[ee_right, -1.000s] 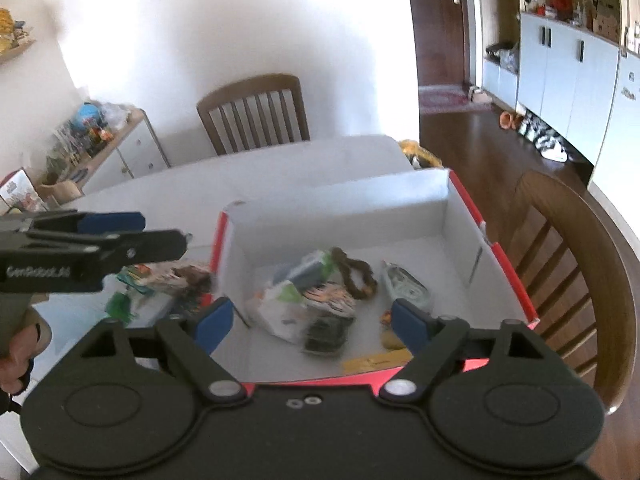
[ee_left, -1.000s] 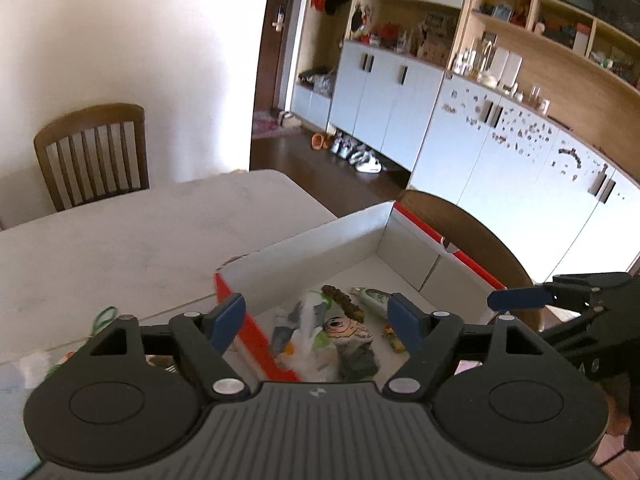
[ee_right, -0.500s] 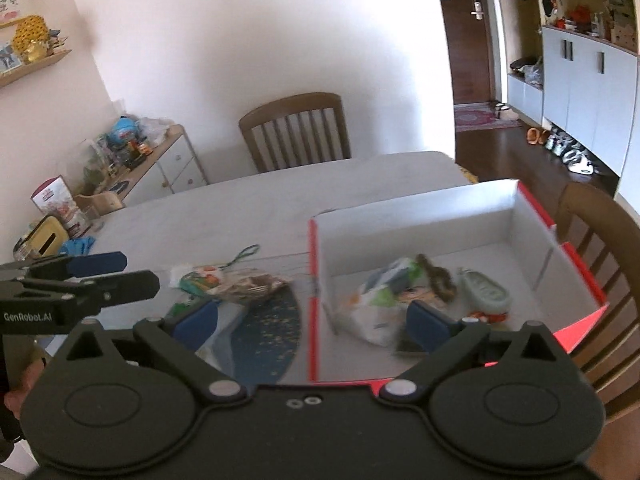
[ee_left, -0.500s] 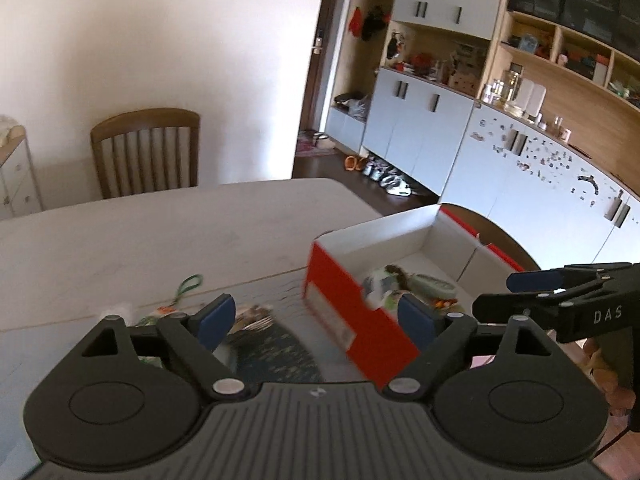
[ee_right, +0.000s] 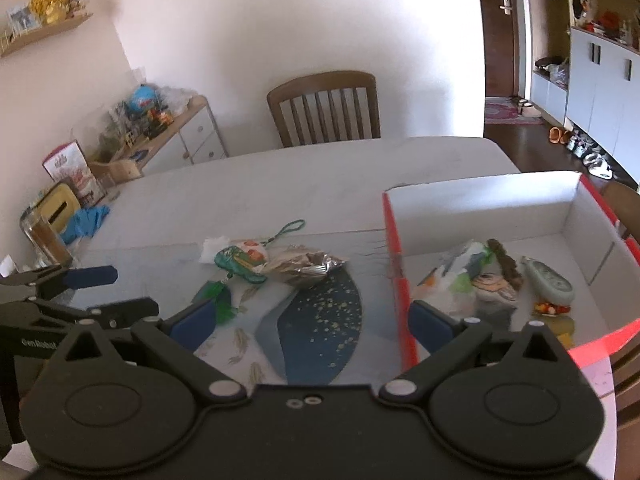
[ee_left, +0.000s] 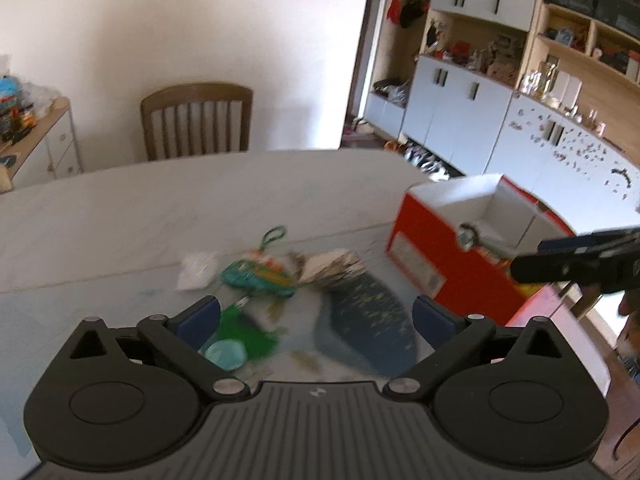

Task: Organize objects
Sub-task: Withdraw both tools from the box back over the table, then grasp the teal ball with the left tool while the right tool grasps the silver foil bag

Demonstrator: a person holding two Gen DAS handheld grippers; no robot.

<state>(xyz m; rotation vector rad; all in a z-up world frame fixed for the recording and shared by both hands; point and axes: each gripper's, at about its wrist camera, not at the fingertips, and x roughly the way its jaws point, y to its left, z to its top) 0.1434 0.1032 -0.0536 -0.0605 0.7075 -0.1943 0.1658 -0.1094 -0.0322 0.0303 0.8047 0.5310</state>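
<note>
Left wrist view: the left claw (ee_left: pixel 316 316), spread wide and empty, hangs over a teal embroidered pouch (ee_left: pixel 256 278) and crinkled foil packet (ee_left: pixel 332 266) on the pale counter (ee_left: pixel 160 208). Right wrist view: the right claw (ee_right: pixel 310 322), equally wide and empty, straddles the left wall of the red-and-white cardboard box (ee_right: pixel 480 196) at the counter's right edge.

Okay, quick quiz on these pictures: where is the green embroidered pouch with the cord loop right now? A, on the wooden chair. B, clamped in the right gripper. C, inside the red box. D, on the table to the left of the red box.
D: the green pouch lies on the table beside a foil packet, left of the red box; both grippers are open and empty.
</note>
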